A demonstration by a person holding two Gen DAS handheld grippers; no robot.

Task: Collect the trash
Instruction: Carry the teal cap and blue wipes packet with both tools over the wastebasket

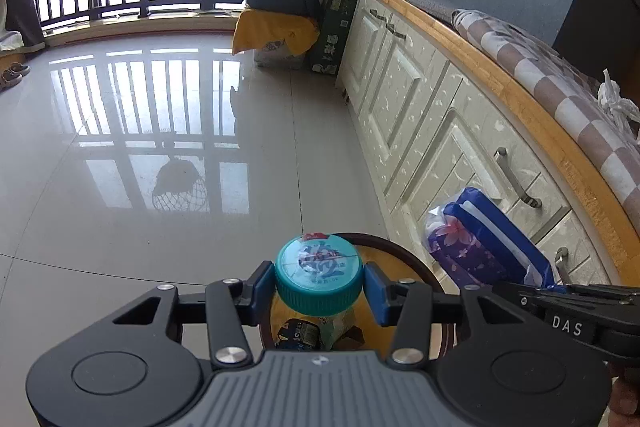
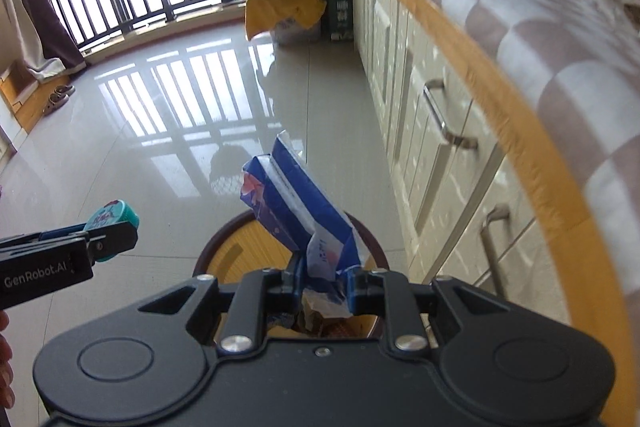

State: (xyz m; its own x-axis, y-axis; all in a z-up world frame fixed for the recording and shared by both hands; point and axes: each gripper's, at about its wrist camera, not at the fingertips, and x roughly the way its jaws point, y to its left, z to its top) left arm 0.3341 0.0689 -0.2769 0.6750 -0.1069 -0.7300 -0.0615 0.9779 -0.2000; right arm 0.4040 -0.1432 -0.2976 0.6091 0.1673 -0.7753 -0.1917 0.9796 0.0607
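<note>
My left gripper (image 1: 319, 287) is shut on a bottle by its teal cap (image 1: 319, 277), which hangs over a round wooden bin (image 1: 416, 269) with a dark rim. Wrappers lie inside the bin. My right gripper (image 2: 322, 289) is shut on a crumpled blue tissue pack (image 2: 298, 205) with pink flowers, held above the same bin (image 2: 224, 247). In the left wrist view the pack (image 1: 480, 239) shows at the right. In the right wrist view the left gripper with the teal cap (image 2: 114, 223) shows at the left.
White cabinets (image 1: 420, 115) with metal handles run along the right under a wooden counter edge covered by a checked cloth (image 1: 560, 83). A crumpled white tissue (image 1: 616, 103) lies on it. Glossy tiled floor (image 1: 140, 147) spreads left toward a barred window; boxes and bags (image 1: 280, 27) stand far back.
</note>
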